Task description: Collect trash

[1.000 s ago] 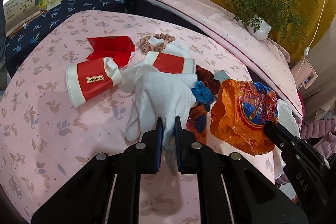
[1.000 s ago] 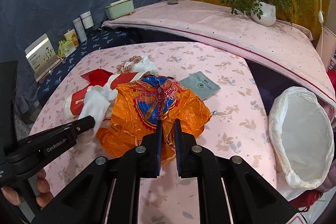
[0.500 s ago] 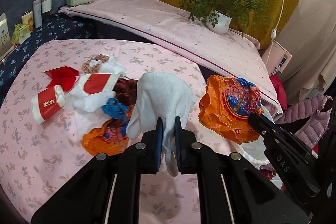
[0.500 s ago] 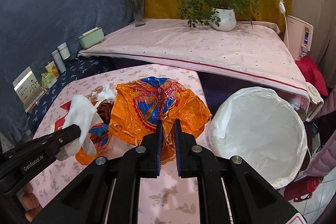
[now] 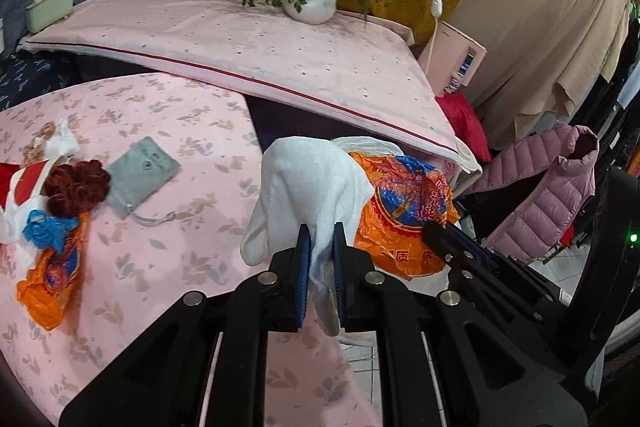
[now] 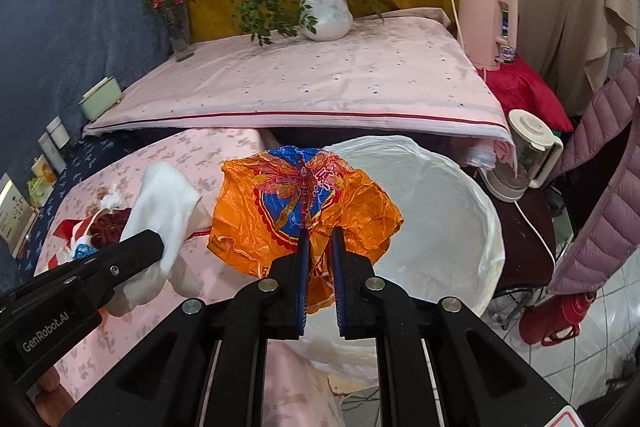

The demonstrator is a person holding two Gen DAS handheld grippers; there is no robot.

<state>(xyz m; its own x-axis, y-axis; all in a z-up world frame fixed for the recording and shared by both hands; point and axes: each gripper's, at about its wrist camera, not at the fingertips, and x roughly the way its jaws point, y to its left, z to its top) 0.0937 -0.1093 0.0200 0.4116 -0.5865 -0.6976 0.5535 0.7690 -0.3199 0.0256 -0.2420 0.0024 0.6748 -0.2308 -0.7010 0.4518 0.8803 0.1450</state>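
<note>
My left gripper [image 5: 320,239] is shut on a white glove [image 5: 312,183] and holds it in the air near the table's right edge; the glove also shows in the right wrist view [image 6: 160,219]. My right gripper [image 6: 319,241] is shut on a crumpled orange and blue plastic bag [image 6: 304,203], held over the near rim of a bin lined with a white bag [image 6: 440,211]. That orange bag also shows in the left wrist view [image 5: 404,203], right of the glove. More trash lies at the table's left: an orange wrapper [image 5: 52,271], blue scrap [image 5: 44,227], dark red scrunchie [image 5: 76,187].
A grey pouch [image 5: 144,171] lies on the pink floral table [image 5: 168,259]. A raised pink platform [image 6: 320,83] behind holds a potted plant [image 6: 324,15] and a vase [image 6: 176,27]. A blender jug [image 6: 524,155], a red flask [image 6: 556,319] and a pink jacket [image 6: 600,187] stand right of the bin.
Both grippers have swung right with their loads, away from the trash pile. The orange bag now hangs over the bin's rim and the glove has come near the table's right edge.
</note>
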